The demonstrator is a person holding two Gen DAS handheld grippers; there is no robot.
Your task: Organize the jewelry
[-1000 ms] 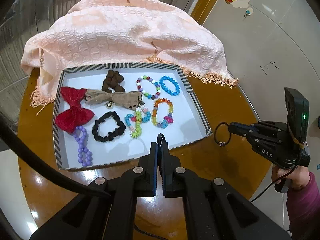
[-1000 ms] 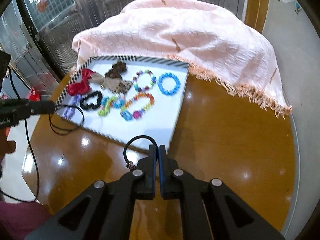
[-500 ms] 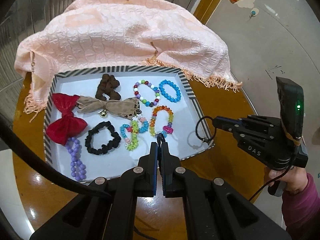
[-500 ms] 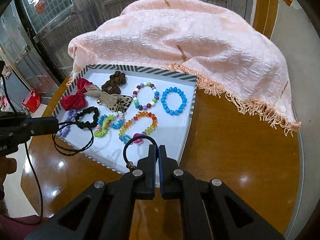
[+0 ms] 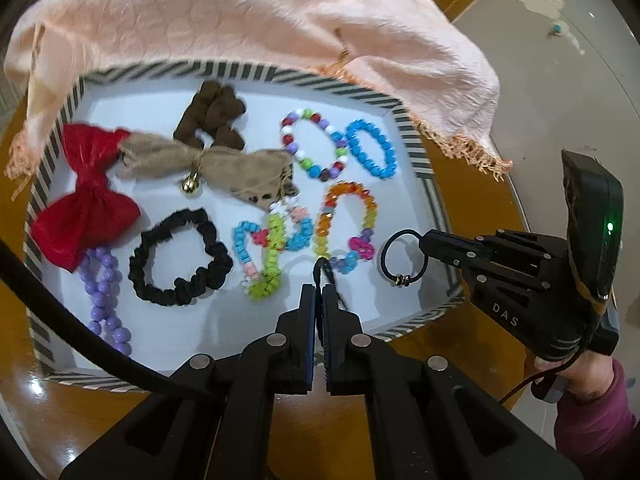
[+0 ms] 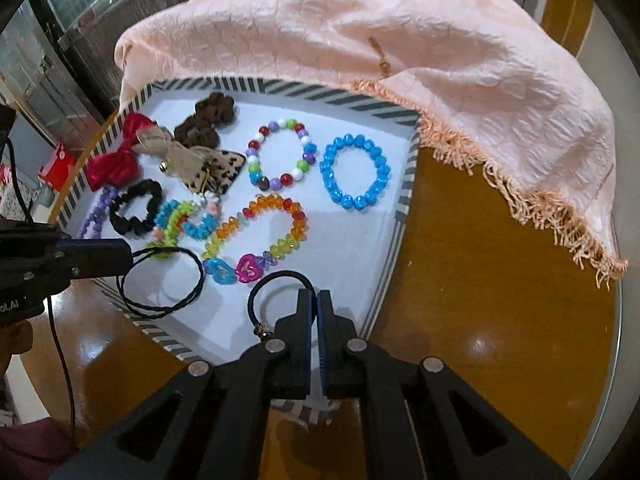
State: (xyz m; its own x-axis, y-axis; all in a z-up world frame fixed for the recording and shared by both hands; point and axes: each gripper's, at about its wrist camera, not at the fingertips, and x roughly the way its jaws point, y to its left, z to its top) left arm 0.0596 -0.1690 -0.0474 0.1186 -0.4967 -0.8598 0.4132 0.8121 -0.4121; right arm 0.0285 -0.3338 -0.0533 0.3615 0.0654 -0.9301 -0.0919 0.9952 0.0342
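Note:
My left gripper [image 5: 319,290] is shut on a thin black braided hair loop [image 6: 201,276] and holds it over the near part of the white tray with a striped rim [image 5: 416,160]. My right gripper [image 6: 315,294] is shut on a small black hair tie with a metal bead [image 6: 280,273], which hangs over the tray's near right corner. Each gripper also shows in the other's view, the right gripper [image 5: 424,240] and the left gripper [image 6: 128,256]. In the tray lie a blue bead bracelet [image 6: 354,172], a multicolour bracelet [image 6: 276,156], an amber bracelet with heart charms [image 6: 296,216], a black scrunchie [image 5: 180,256] and a red bow [image 5: 86,204].
A pink fringed cloth [image 6: 400,52] is heaped behind the tray and overlaps its far rim. The tray sits on a round glossy brown table [image 6: 480,300]. A tan bow with a bell [image 5: 208,164], a brown scrunchie [image 5: 212,116] and purple beads [image 5: 104,292] also lie in the tray.
Both grippers have come down and forward from over the bare table to over the tray, each still shut on its hair tie. The tray's contents have not moved.

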